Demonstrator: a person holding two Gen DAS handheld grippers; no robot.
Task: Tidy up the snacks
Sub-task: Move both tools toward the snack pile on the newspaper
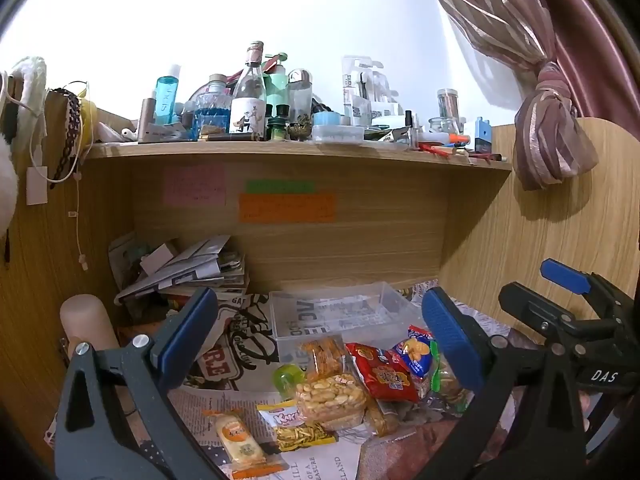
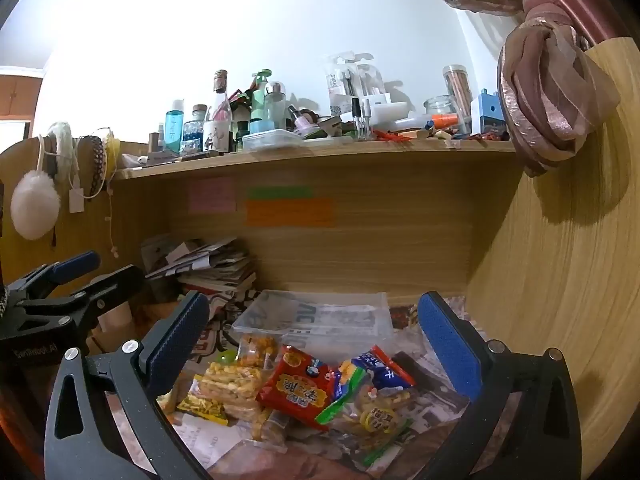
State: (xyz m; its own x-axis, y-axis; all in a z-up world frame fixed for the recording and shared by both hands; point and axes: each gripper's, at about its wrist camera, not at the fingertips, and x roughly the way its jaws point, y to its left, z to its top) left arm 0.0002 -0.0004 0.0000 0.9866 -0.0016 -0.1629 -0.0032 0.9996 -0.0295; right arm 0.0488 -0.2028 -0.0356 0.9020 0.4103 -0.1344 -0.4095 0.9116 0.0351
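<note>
both grippers, left point(image 1: 320, 340) and right point(image 2: 314, 344), spread wide, empty; sorting not begun; next: pick red crinkly snack packet point(image 2: 298, 390) into far clear plastic tub point(image 2: 320, 320).

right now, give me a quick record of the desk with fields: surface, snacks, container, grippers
surface: newspaper spread over the desk
snacks: loose pile in front of the box, with a red packet, a blue packet, a peanut bag and a yellow packet
container: clear plastic box behind the pile, no snacks inside
grippers: left gripper and right gripper both open, holding nothing
</note>
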